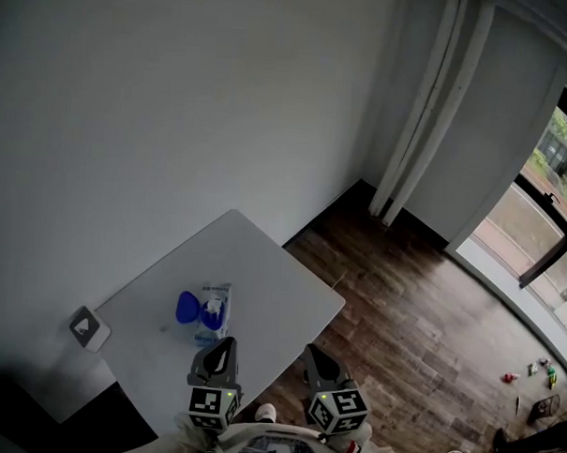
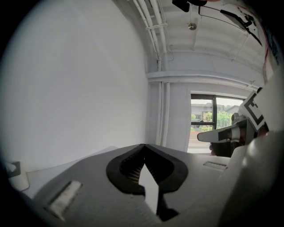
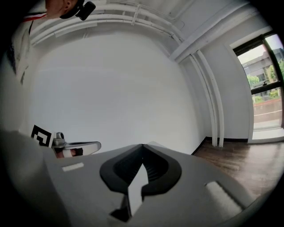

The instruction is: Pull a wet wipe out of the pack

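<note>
**Black ribbed pads clenched on nothing, wipe pack lying on the white table**

Black ribbed pads are meeting tip to tip on the left gripper [image 2: 144,146]. Its own view is showing them pressed together at the front, with only a pale diamond-shaped gap behind the tips and nothing gripped. The right gripper [image 3: 143,145] is doing the same: its jaws are closed on each other and holding no object.

In the head view both grippers are pointing away from the person, side by side at the bottom of the picture, each carrying its marker cube. The left one is reaching over the near edge of the table [image 1: 263,267]. The right one is hanging beside that edge, over the dark wooden floor [image 1: 420,311].

The wet wipe pack [image 1: 213,318] is lying flat on the table, just ahead of the left gripper's tips. Whether the tips are touching it cannot be told. Its round blue lid [image 1: 187,309] is standing open on the pack's left side, and a bit of white is showing at the opening. Neither gripper view is catching the pack.

A small white block with a dark mark [image 1: 90,328] is sitting at the table's left corner, well apart from the pack. A plain white wall [image 1: 177,94] is rising behind the table, and a glazed door [image 1: 548,185] is letting in daylight at the far right.
</note>
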`<state>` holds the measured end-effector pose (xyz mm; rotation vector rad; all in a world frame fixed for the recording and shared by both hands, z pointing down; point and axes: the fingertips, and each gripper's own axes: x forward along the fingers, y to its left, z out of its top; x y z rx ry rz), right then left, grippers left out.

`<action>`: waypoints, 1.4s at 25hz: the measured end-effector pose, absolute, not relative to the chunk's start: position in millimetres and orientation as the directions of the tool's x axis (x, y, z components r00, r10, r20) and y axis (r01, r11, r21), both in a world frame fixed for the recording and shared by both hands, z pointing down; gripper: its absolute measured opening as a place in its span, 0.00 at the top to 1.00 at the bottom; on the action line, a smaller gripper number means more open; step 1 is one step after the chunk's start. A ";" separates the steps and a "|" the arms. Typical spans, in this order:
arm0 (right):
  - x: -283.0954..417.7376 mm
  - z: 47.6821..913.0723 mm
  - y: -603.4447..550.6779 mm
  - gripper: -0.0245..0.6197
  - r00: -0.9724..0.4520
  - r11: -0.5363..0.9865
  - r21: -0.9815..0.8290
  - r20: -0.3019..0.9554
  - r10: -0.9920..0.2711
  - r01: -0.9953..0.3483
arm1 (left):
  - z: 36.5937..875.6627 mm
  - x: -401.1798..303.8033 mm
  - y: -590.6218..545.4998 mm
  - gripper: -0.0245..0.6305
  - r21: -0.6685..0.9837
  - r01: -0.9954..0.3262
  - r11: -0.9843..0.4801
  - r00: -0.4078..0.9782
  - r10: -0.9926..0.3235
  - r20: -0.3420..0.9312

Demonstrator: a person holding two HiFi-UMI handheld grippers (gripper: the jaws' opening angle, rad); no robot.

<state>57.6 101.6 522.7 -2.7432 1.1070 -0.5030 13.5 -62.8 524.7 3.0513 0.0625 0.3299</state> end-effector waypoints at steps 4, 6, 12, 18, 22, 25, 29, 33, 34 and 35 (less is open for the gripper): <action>75.2 525.5 92.7 0.95 0.679 -0.731 -0.233 0.270 -0.682 -0.641 | 529.7 32.0 -72.2 0.96 0.099 0.042 -0.994 0.976 0.062 0.209; 79.2 529.8 91.3 0.95 0.677 -0.736 -0.229 0.288 -0.677 -0.638 | 535.4 37.8 -71.8 0.96 0.109 0.048 -0.993 0.973 0.071 0.219; 84.3 536.5 105.7 0.95 0.684 -0.759 -0.223 0.332 -0.649 -0.612 | 544.8 50.2 -57.0 0.96 0.138 0.079 -0.987 0.965 0.110 0.239; 103.0 538.7 101.6 0.95 0.640 -0.719 -0.255 0.332 -0.693 -0.647 | 542.2 60.9 -60.6 0.96 0.127 0.022 -0.992 0.969 0.052 0.241; 128.4 541.3 79.9 0.95 0.572 -0.654 -0.282 0.323 -0.754 -0.702 | 538.4 69.1 -72.6 0.96 0.038 -0.056 -0.998 0.970 -0.045 0.240; 140.3 542.8 54.8 0.95 0.505 -0.595 -0.310 0.326 -0.799 -0.741 | 535.9 76.8 -82.7 0.96 0.037 -0.111 -0.993 0.964 -0.099 0.248; 170.0 546.8 32.2 0.95 0.413 -0.509 -0.303 0.329 -0.850 -0.806 | 540.0 95.6 -90.2 0.96 0.042 -0.199 -0.979 0.944 -0.180 0.277; 205.2 538.3 17.3 0.95 0.326 -0.417 -0.302 0.309 -0.894 -0.857 | 527.1 119.8 -97.9 0.96 0.042 -0.303 -0.952 0.922 -0.282 0.267; 212.7 535.5 13.3 0.95 0.305 -0.395 -0.304 0.302 -0.903 -0.867 | 523.4 123.2 -100.7 0.96 0.038 -0.331 -0.943 0.914 -0.310 0.263; 219.0 533.3 8.9 0.95 0.284 -0.372 -0.305 0.297 -0.912 -0.877 | 520.4 124.7 -103.6 0.96 0.034 -0.359 -0.933 0.904 -0.339 0.260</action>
